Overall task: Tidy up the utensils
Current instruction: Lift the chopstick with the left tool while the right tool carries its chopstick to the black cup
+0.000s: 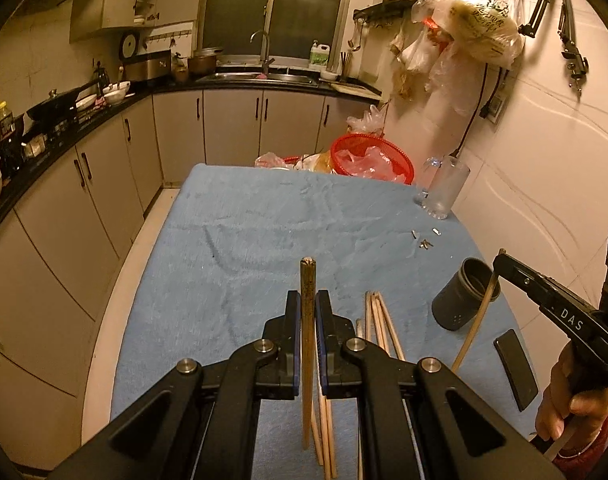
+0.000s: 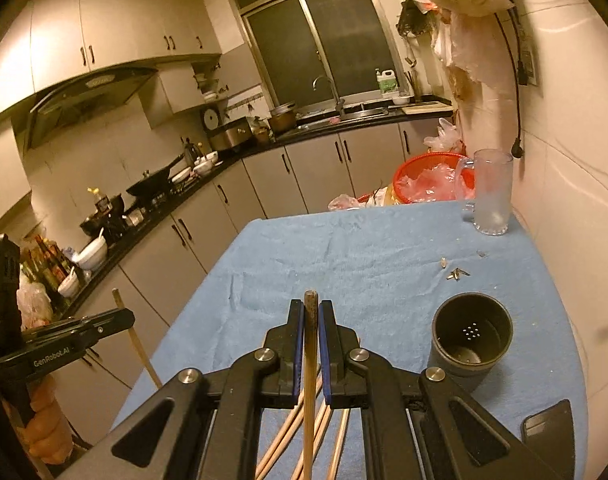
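Chopsticks: left tool [image 1: 308, 304] clamped on one chopstick [image 1: 307, 320], right tool [image 2: 311, 314] pinching another [image 2: 310, 344], rest loose [image 1: 378, 320] on blue desk [image 1: 264, 220] beside black holder [image 2: 470, 336]

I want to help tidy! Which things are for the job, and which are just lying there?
For the job: loose wooden chopsticks, round black holder cup, one chopstick in each tool.

Just lying about: frosted glass mug, red plastic basket, flat black phone.

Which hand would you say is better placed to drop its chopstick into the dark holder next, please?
Right: the right gripper, shut on a pale wooden chopstick, hangs beside the dark cylindrical holder; the left gripper holds its chopstick farther away.
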Available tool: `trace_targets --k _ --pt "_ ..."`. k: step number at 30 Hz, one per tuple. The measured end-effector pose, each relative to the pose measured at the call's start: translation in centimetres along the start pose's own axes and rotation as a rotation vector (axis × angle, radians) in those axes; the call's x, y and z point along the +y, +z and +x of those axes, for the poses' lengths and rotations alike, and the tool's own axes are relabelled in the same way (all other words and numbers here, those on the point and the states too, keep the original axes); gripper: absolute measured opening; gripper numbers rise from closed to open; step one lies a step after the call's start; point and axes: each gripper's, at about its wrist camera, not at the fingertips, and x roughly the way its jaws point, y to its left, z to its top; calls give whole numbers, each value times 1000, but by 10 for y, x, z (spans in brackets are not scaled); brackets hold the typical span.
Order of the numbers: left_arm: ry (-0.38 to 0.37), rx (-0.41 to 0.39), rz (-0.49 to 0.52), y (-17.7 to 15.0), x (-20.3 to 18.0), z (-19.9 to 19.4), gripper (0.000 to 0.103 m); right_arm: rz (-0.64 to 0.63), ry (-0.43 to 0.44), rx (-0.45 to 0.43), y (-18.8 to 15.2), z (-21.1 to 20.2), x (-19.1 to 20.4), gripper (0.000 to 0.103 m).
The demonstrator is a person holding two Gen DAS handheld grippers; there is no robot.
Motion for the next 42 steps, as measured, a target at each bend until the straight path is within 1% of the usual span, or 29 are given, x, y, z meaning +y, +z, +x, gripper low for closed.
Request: trace_targets --k 10,14,18,27,32,38,40,42 --pt "-1 -24 23 15 -15 -13 7 27 2 -46 9 -16 -9 7" --pt "-17 -34 34 24 -24 -19 7 42 0 -66 15 -24 -16 7" --pt "-37 -50 54 35 -39 -25 7 54 -9 -105 25 -39 -24 7" --pt "-124 -84 102 69 -87 -36 7 105 -20 -213 61 -79 -55 7" --pt "-185 -110 124 94 -121 -41 7 136 -59 -284 87 -98 -77 7" --pt "-256 -114 133 117 -161 -30 7 171 -107 -311 108 -98 -106 7" --pt "-275 -108 130 122 -174 -21 7 175 -127 -315 112 -94 -115 7" --pt "-291 -100 126 127 -182 -12 7 192 -127 -309 116 -89 -126 7"
